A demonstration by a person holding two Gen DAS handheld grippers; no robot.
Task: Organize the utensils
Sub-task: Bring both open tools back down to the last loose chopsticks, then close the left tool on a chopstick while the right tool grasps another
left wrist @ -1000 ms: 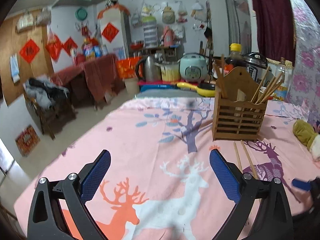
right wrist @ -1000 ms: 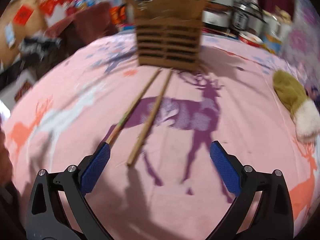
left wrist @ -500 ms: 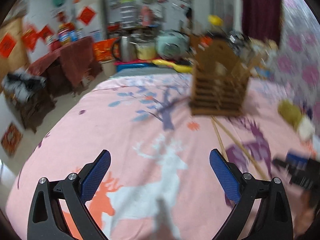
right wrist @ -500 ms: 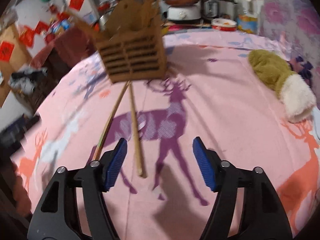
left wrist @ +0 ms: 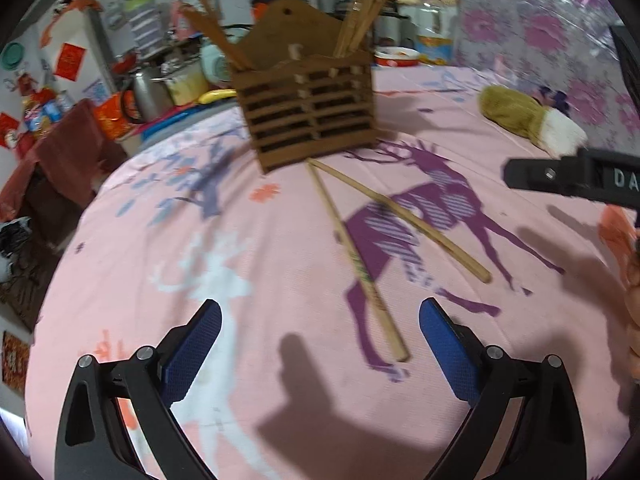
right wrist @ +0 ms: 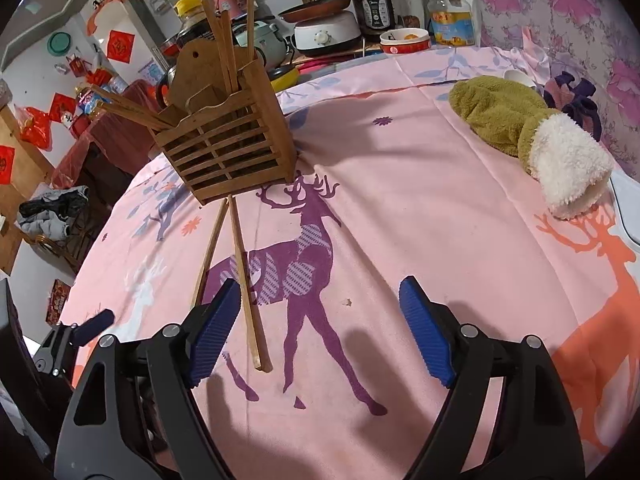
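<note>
Left wrist view shows the biggest change: a second ago my left gripper [left wrist: 320,344] looked out across the room with the slatted brown wooden utensil holder [left wrist: 308,116] off at two o'clock; now it has tipped down toward the pink deer-print tablecloth [left wrist: 240,240], and the holder stands at twelve. The two loose wooden chopsticks [left wrist: 360,268] lie flat on the cloth, spreading from the holder's foot toward me. The nearer one ends between my left jaws, which stand wide apart and empty, not touching it.

In the right wrist view, my right gripper [right wrist: 316,328] has swung round too. The holder [right wrist: 228,148] has shifted from twelve to about eleven o'clock, and the chopstick pair [right wrist: 244,276] now runs beside my left-hand pad [right wrist: 212,328], one tip lying just inside the gap. These jaws narrowed a moment ago and are opening again, with nothing clamped.

I judge both tools are lining up on a stick each; neither is picked up yet. The olive and white fluffy mitten [right wrist: 532,140] at two o'clock sits well clear.
</note>
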